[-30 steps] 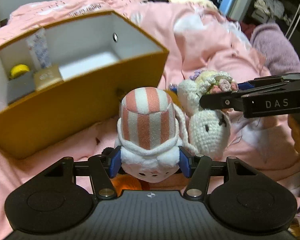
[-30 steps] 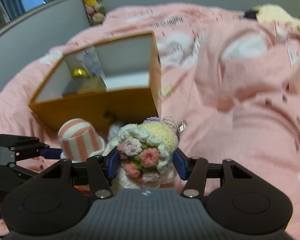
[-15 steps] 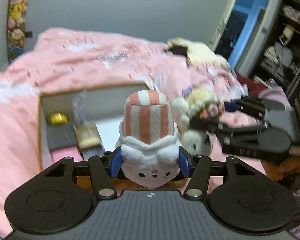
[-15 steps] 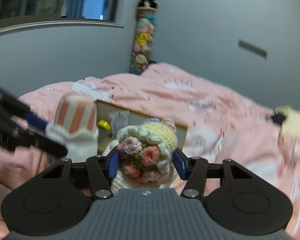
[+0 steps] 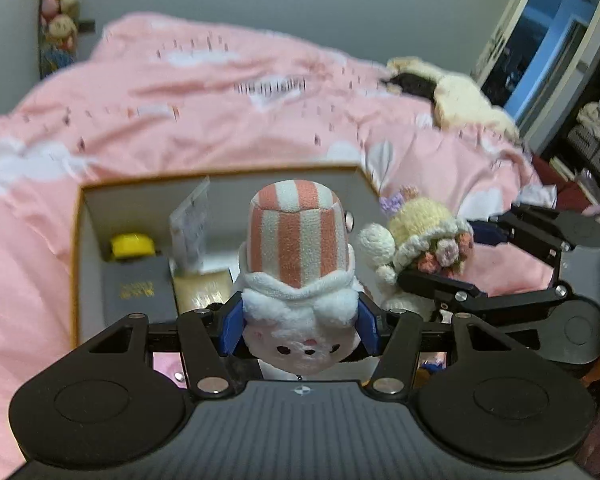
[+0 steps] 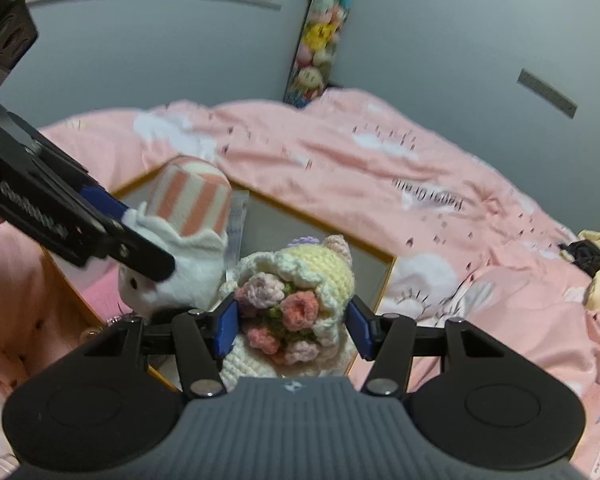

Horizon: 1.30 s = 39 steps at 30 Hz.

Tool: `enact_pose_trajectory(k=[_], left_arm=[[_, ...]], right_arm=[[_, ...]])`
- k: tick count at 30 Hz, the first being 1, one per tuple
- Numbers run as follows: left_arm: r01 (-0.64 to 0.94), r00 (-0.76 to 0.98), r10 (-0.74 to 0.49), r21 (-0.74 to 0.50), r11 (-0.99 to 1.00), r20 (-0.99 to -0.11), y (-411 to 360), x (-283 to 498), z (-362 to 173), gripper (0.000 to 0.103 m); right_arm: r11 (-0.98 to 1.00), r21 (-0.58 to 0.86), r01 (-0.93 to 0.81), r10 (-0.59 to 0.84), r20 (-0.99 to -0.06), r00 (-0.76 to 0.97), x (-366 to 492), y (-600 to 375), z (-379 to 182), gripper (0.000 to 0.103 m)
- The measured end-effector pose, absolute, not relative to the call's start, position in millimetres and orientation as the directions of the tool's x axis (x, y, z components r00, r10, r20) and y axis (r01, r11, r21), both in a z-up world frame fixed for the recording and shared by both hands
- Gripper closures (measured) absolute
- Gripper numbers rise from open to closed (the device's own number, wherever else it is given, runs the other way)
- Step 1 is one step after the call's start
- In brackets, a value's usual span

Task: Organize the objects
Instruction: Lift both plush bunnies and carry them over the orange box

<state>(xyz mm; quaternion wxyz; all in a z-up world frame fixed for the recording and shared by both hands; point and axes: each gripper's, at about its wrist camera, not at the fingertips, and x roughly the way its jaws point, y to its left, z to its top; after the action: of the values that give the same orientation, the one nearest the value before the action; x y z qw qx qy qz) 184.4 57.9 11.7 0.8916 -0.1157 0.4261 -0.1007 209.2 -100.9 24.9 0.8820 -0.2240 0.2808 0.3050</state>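
A home bedroom. A bed (image 5: 220, 120) under a pink quilt (image 6: 380, 168) fills it. Plush toys (image 6: 320, 40) hang stacked in the corner.

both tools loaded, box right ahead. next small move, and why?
Probably lower both toys a little further into the open box before releasing. The left tool is shut on the striped-hat plush and the right tool on the crochet doll, both in front of the box's free white floor; the yellow object and small boxes fill its left end.
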Motion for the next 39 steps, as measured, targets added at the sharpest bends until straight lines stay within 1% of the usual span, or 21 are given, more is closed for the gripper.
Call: enact_pose_trajectory(k=[4,8,13,18,22,25,30,33,34,35,36,37,38,39], left_arm=[[0.093,0.544,-0.313,-0.315,0.944,-0.778,53,195,-13,0.038],[0.072,0.507,-0.333,-0.346,0.935,-0.795,52,204,-28,0.038],[0.027,0.446,-0.354,-0.383,0.923,-0.822,52,217,-48,0.038],[0.007,0.405,-0.348,-0.378,0.926,-0.845,49,221,-63,0.038],[0.009,0.397,-0.356,-0.384,0.923,-0.846,49,224,-67,0.036],[0.003,0.405,-0.36,-0.392,0.92,-0.841,48,226,-67,0.033],[0.019,0.445,-0.38,-0.416,0.909,-0.811,46,220,-62,0.033],[0.02,0.47,-0.372,-0.412,0.911,-0.8,48,214,-52,0.033],[0.024,0.481,-0.367,-0.406,0.914,-0.796,48,212,-48,0.033],[0.028,0.49,-0.364,-0.403,0.915,-0.792,49,210,-45,0.037],[0.032,0.497,-0.362,-0.4,0.916,-0.788,49,208,-43,0.042],[0.038,0.503,-0.359,-0.395,0.918,-0.786,49,207,-40,0.052],[0.042,0.503,-0.355,-0.389,0.92,-0.788,49,207,-39,0.056],[0.047,0.501,-0.35,-0.379,0.924,-0.791,47,207,-40,0.061]], right_arm=[[0.71,-0.2,-0.676,0.401,-0.673,0.621,220,-100,15,0.045],[0.689,-0.177,-0.703,0.401,-0.714,0.574,231,-94,6,0.045],[0.649,-0.213,-0.73,0.35,-0.769,0.535,241,-82,-13,0.045],[0.628,-0.208,-0.75,0.317,-0.811,0.491,251,-79,-31,0.045],[0.623,-0.209,-0.753,0.308,-0.82,0.483,253,-79,-37,0.044],[0.614,-0.214,-0.76,0.309,-0.821,0.48,252,-77,-37,0.04],[0.621,-0.203,-0.757,0.314,-0.82,0.478,248,-78,-33,0.041],[0.648,-0.185,-0.739,0.324,-0.811,0.488,246,-84,-26,0.041],[0.656,-0.177,-0.734,0.327,-0.81,0.487,246,-86,-23,0.047],[0.662,-0.167,-0.731,0.33,-0.81,0.484,245,-88,-22,0.057],[0.667,-0.157,-0.729,0.334,-0.812,0.479,245,-89,-20,0.061],[0.668,-0.149,-0.729,0.337,-0.813,0.475,244,-90,-20,0.066],[0.666,-0.145,-0.731,0.339,-0.814,0.471,243,-90,-20,0.072],[0.661,-0.144,-0.736,0.341,-0.817,0.465,241,-89,-21,0.075]])
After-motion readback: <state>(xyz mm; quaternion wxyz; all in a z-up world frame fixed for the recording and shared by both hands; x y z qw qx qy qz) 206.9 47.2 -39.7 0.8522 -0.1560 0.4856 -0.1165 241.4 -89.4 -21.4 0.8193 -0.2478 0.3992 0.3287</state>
